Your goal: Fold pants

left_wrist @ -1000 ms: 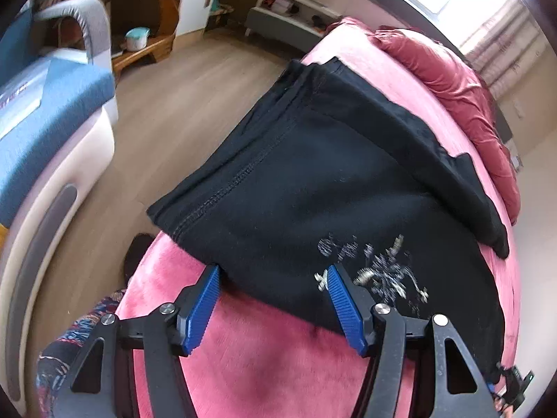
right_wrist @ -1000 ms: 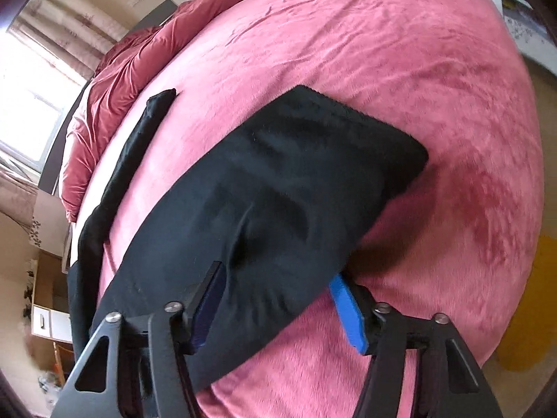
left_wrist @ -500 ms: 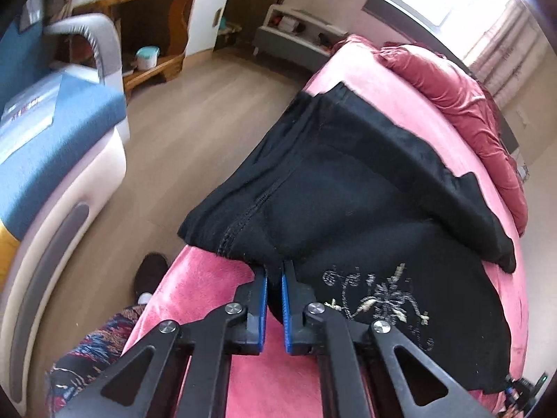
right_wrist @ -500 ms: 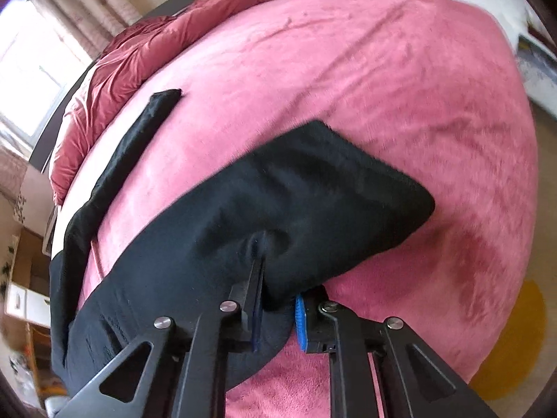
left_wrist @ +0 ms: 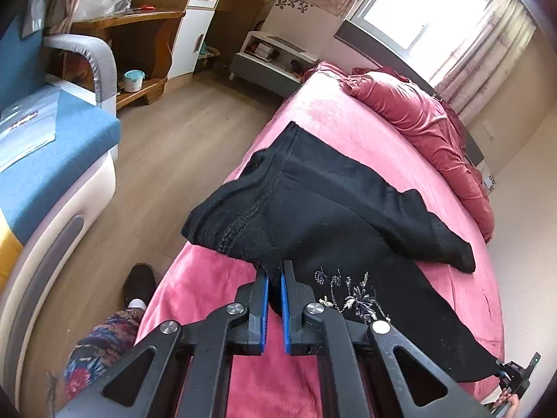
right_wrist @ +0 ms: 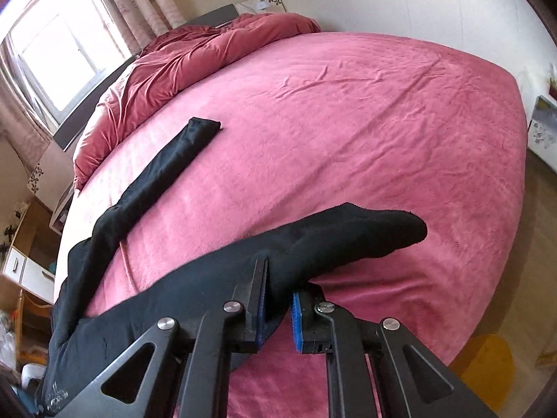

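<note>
Black pants [left_wrist: 334,216] with a pale embroidered pattern [left_wrist: 351,296] lie across a pink bed [left_wrist: 216,289]. My left gripper [left_wrist: 274,275] is shut on the waistband end and holds it raised off the bed near the front edge. My right gripper [right_wrist: 276,278] is shut on the near leg's cuff end [right_wrist: 365,237], lifted above the bed. The other leg [right_wrist: 174,156] lies flat, stretching toward the pillows. The right gripper [left_wrist: 515,376] also shows in the left wrist view at the far right.
A crumpled red duvet [right_wrist: 181,59] lies at the head of the bed. A blue and grey sofa [left_wrist: 45,160] stands left across the wooden floor [left_wrist: 174,132]. My foot and patterned trouser leg [left_wrist: 104,331] stand beside the bed. A yellow mat [right_wrist: 487,362] lies at the right.
Both grippers went from open to shut on the pants, the left on the waistband, the right on the leg end, and both have lifted the fabric off the bed.
</note>
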The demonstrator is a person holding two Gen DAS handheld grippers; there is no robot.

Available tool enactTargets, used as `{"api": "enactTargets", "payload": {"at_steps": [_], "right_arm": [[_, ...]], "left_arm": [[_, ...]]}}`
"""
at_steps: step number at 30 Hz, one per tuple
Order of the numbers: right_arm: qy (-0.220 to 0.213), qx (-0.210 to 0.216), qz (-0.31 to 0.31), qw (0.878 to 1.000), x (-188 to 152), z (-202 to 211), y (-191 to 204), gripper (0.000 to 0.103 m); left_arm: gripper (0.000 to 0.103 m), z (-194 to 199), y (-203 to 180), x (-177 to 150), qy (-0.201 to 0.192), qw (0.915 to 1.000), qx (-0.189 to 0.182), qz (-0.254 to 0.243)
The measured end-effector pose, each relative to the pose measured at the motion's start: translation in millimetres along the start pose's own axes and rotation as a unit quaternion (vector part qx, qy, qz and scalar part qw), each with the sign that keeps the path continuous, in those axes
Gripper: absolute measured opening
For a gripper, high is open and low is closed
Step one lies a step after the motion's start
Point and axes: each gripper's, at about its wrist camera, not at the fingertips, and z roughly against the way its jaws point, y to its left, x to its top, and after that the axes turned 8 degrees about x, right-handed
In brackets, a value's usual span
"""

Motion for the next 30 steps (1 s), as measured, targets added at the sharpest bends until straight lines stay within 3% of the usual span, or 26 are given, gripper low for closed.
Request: {"api": "enactTargets", "payload": {"at_steps": [5, 10, 12, 14, 17, 22, 25, 27, 30], "right_arm": [[0.042, -0.029, -0.009, 0.999, -21.1, -7.2, -27.7, 0.012], [0.068, -0.051, -0.061, 0.994, -45.9, -17.5, -69.3, 0.012], [0.075, -0.052, -0.104, 0.990, -53.4, -24.0, -89.5, 0.018], [0.062, -0.049, -0.128, 0.989, -54.2, -21.6, -101.6, 0.031], [0.047, -0.046, -0.149, 0.987, -51.8, -17.3, -112.0, 0.032], [0.055, -0.124, -0.103, 0.985, -43.0, -21.5, -104.2, 0.032], [0.038, -0.170, -0.081, 0.981, -40.4, -14.8, -93.8, 0.051], [0.021, -0.196, -0.070, 0.978, -38.2, -4.8, -88.9, 0.054], [0.007, -0.192, -0.046, 0.980, -31.5, 5.9, -70.7, 0.055]], "left_arm": [[0.006, 10.1, 6.5, -18.3, 0.018, 0.9997, 0.007, -0.014], [0.006, 6.9, 5.9, -42.2, 0.046, 0.9976, 0.029, -0.043], [0.006, 1.8, 5.7, -47.0, 0.057, 0.9963, 0.039, -0.051], [0.007, -4.8, 5.7, -48.6, 0.068, 0.9951, 0.051, -0.052], [0.010, -14.0, 0.4, -51.3, 0.085, 0.9911, 0.074, -0.070], [0.023, -13.5, -6.7, -50.3, 0.082, 0.9841, 0.110, -0.112], [0.025, -6.0, 1.6, -46.8, 0.064, 0.9794, 0.142, -0.129], [0.025, -2.5, 9.8, -39.6, 0.054, 0.9779, 0.157, -0.127], [0.025, 3.8, 21.5, -26.5, 0.032, 0.9809, 0.161, -0.104]]}}
